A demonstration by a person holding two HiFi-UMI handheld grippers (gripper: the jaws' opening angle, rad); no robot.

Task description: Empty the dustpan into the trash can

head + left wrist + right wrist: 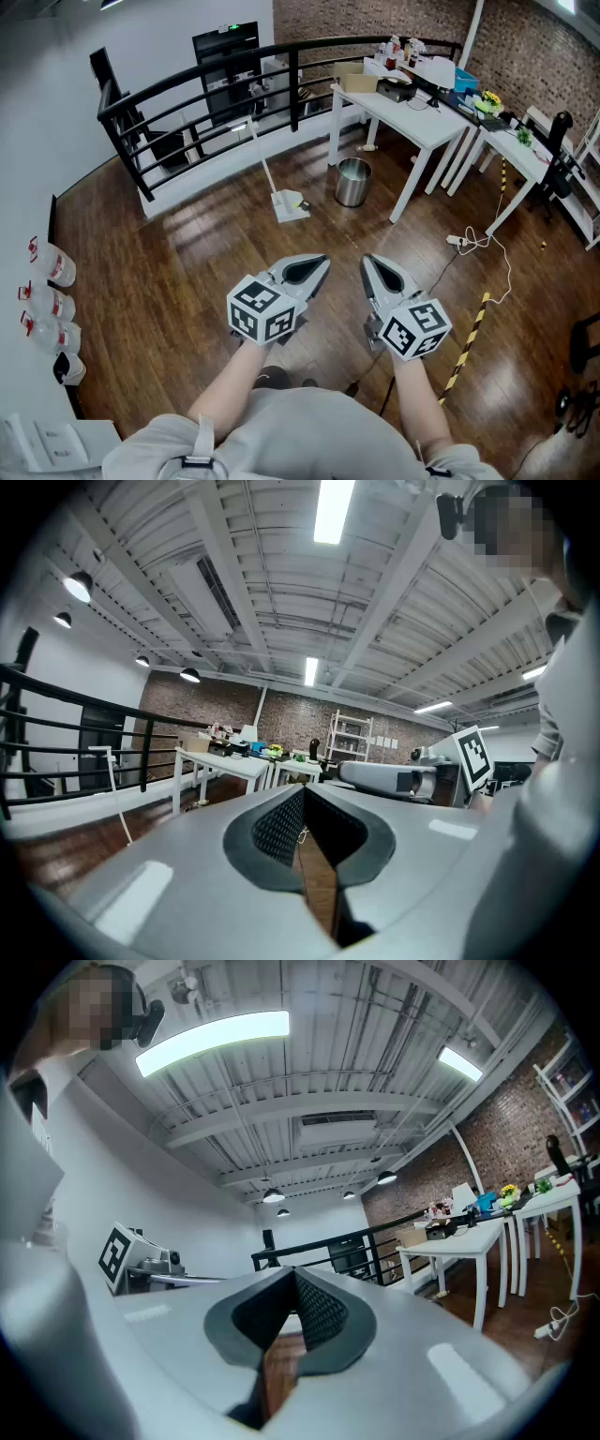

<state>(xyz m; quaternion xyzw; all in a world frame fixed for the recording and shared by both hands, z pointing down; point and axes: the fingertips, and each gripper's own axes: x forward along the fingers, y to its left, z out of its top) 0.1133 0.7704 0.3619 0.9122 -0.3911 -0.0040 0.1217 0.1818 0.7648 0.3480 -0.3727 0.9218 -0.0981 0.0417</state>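
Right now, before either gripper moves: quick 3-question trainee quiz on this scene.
1. True or false: in the head view, the dustpan stands on the floor to the left of the trash can.
2. The left gripper holds: A) the dustpan's handle, B) nothing, C) a bottle.
3. Fill in: the trash can stands by the white ____.

Key: 1 true. 2 B, the gripper is shut and empty. 3 table.
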